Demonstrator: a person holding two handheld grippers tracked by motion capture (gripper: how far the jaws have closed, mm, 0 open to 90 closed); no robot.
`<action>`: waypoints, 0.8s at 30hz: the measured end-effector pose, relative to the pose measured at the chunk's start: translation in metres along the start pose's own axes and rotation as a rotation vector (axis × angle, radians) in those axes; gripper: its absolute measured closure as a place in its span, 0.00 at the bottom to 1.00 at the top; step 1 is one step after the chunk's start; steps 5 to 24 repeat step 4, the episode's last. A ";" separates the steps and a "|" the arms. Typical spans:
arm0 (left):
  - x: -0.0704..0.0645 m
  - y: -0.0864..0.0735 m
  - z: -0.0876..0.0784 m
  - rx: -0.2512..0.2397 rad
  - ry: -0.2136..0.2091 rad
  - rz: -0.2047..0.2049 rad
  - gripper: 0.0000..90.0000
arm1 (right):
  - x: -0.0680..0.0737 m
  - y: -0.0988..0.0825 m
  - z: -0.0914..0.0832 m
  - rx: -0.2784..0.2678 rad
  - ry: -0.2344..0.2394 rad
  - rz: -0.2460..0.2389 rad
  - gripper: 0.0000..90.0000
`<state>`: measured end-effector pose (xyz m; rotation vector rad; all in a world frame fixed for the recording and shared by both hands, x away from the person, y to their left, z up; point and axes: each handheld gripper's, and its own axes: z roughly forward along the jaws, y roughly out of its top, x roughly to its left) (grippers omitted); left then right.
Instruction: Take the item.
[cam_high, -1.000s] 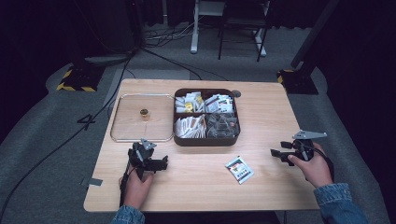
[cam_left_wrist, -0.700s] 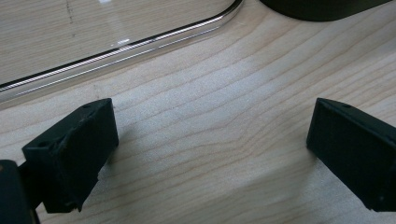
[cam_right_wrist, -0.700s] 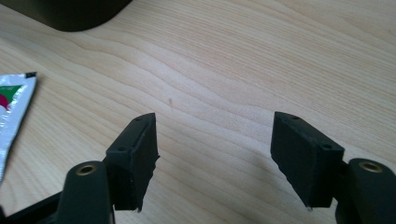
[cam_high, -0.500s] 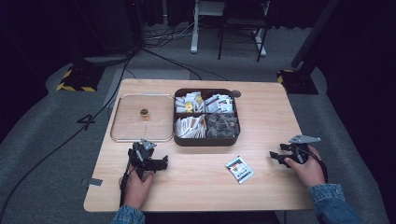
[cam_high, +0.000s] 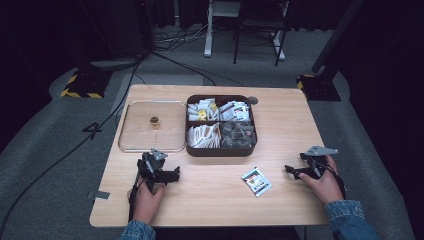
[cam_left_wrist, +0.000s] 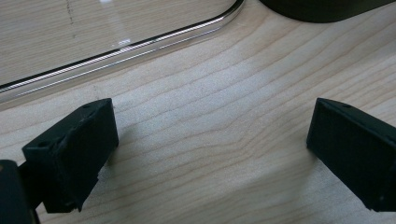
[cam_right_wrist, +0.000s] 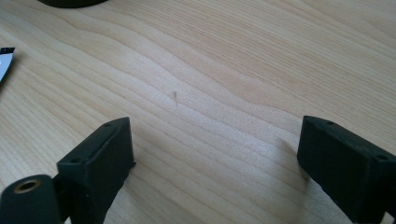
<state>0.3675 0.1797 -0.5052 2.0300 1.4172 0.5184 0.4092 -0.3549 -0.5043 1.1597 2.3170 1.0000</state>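
Note:
My left gripper (cam_high: 170, 175) rests on the table near the front left, just below the clear lid; in the left gripper view (cam_left_wrist: 210, 154) its jaws stand wide apart over bare wood. My right gripper (cam_high: 292, 171) lies at the front right; in the right gripper view (cam_right_wrist: 215, 163) it is open with nothing between its jaws. A small white packet (cam_high: 256, 181) lies flat on the table between the two grippers, its corner (cam_right_wrist: 3, 63) showing at the left edge of the right gripper view. A dark divided tray (cam_high: 220, 151) holds several packets and sachets.
A clear flat lid (cam_high: 135, 135) with a small gold knob (cam_high: 154, 120) lies left of the tray; its rim (cam_left_wrist: 121, 46) crosses the left gripper view. A small round disc (cam_high: 253, 100) sits behind the tray. A chair and desk legs stand beyond the table.
The right hand and gripper have come down and toward the table's front edge. The left gripper has stayed put.

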 end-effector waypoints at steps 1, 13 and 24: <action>0.000 0.000 0.000 0.000 0.000 0.000 0.03 | 0.000 0.000 0.000 -0.001 0.001 0.002 0.12; 0.000 0.000 0.000 0.000 0.001 0.000 0.03 | 0.000 0.000 0.000 -0.002 -0.001 0.003 0.13; 0.000 0.000 0.000 0.000 0.001 0.000 0.03 | 0.000 0.000 0.000 -0.002 -0.001 0.003 0.13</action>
